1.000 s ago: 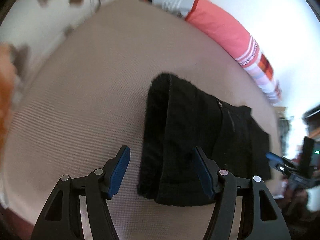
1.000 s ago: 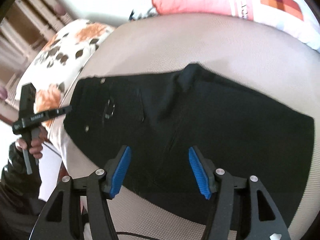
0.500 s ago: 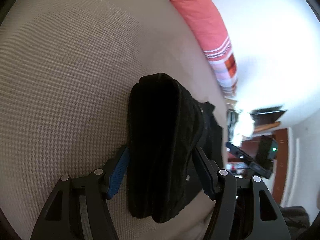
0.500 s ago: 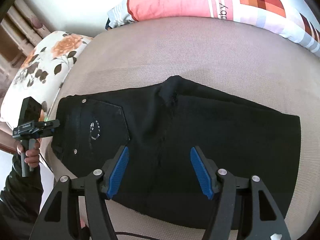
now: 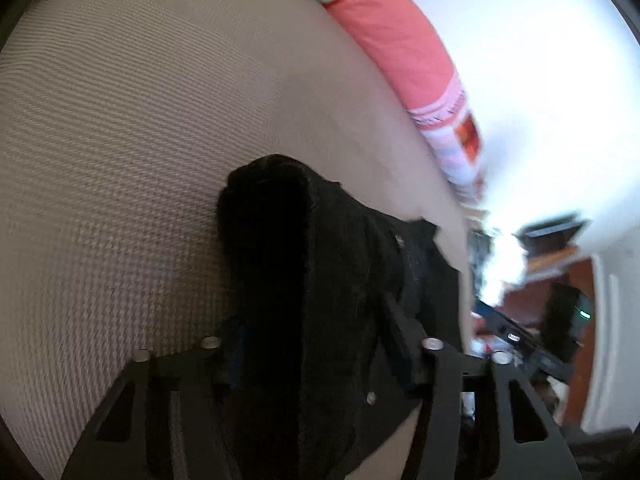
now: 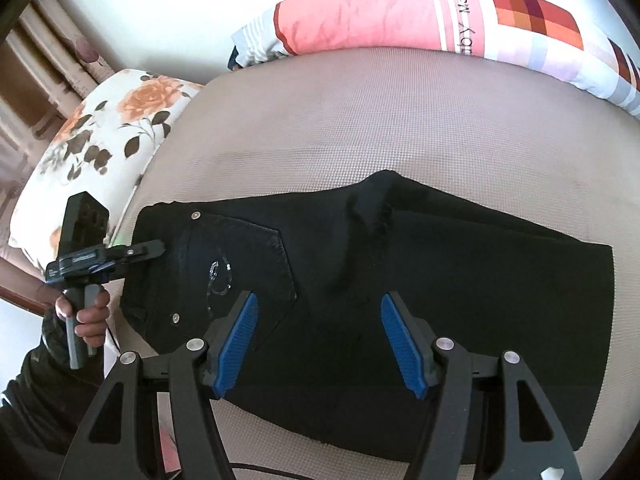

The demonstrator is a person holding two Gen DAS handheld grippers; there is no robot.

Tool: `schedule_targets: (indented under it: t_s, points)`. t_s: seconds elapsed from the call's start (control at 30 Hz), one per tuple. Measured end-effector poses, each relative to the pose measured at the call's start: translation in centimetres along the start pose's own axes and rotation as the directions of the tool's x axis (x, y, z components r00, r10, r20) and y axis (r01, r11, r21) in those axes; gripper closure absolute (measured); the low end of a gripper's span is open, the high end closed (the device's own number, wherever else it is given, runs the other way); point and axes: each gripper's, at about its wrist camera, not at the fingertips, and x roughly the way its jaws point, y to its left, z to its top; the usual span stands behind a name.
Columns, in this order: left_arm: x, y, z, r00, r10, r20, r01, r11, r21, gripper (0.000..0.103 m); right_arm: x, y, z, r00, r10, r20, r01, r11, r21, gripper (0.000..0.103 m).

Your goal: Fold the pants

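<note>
Black pants (image 6: 400, 280) lie folded lengthwise on a beige mattress (image 6: 360, 128), waistband and back pocket at the left. My right gripper (image 6: 320, 336) hovers open and empty above their middle. My left gripper (image 6: 156, 249) is at the waistband edge, seen from the side in the right wrist view. In the left wrist view the waistband end of the pants (image 5: 312, 300) sits between the fingers of my left gripper (image 5: 316, 344), which are closed in on the cloth and half hidden by it.
A pink striped pillow (image 6: 400, 12) lies along the far edge by the white wall. A floral pillow (image 6: 100, 140) lies at the left end. The mattress edge runs just left of the waistband. Dark furniture (image 5: 560, 280) stands beyond the bed.
My left gripper moved in onto the waistband end and closed on it. My right gripper rose slightly and stayed open.
</note>
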Motion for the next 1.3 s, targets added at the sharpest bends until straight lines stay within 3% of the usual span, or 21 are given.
schedule_targets:
  t_s: [0.1,0.17,0.3,0.43,0.53,0.63,0.73,0.93,1.2,1.3]
  points:
    - [0.2,-1.6,-0.8,0.989,0.137,0.050,-0.138,0.990,0.018,0.066,-1.4,-1.3,-0.1,0.999,-0.002,0.037,0.001,1.000,0.023,0.041]
    - [0.4,-3.5,-1.0,0.966,0.249,0.071,-0.251,0.968,0.019,0.069,-2.2,-2.6,-0.1,0.998,-0.003,0.058,0.000,0.999,0.053,0.041]
    - [-0.1,-6.7,-1.5,0.929,0.357,0.097,-0.360,0.933,0.009,0.074,-3.8,-5.9,-0.9,0.995,-0.013,0.100,0.001,0.993,0.118,0.041]
    - [-1.3,-9.7,-2.3,0.931,0.340,0.129,-0.338,0.940,-0.041,0.079,-5.0,-9.4,-2.1,0.992,-0.028,0.123,0.007,0.985,0.170,0.041]
    - [-1.0,-12.9,-3.1,0.915,0.371,0.162,-0.370,0.928,-0.038,0.080,-5.8,-12.1,-3.1,0.990,-0.026,0.138,-0.004,0.978,0.208,0.041]
    - [0.0,-16.0,-4.2,0.909,0.380,0.173,-0.379,0.925,-0.041,0.080,-6.3,-14.1,-3.5,0.989,-0.038,0.141,0.006,0.975,0.224,0.041]
    - [1.7,-19.3,-5.4,0.894,0.406,0.188,-0.413,0.911,-0.001,0.080,-7.1,-15.3,-3.9,0.986,-0.063,0.157,0.030,0.978,0.208,0.041]
    - [6.2,-25.0,-7.3,0.881,0.429,0.202,-0.454,0.886,0.098,0.080,-8.9,-18.3,-4.8,0.981,-0.084,0.173,0.043,0.972,0.231,0.041]
    - [12.7,-29.2,-8.3,0.914,0.375,0.156,-0.398,0.903,0.164,0.080,-10.0,-21.5,-6.7,0.974,-0.111,0.197,0.050,0.955,0.291,0.041]
    - [15.9,-29.9,-9.1,0.910,0.395,0.122,-0.413,0.886,0.209,0.080,-9.8,-22.4,-7.2,0.974,-0.106,0.202,0.034,0.944,0.328,0.041]
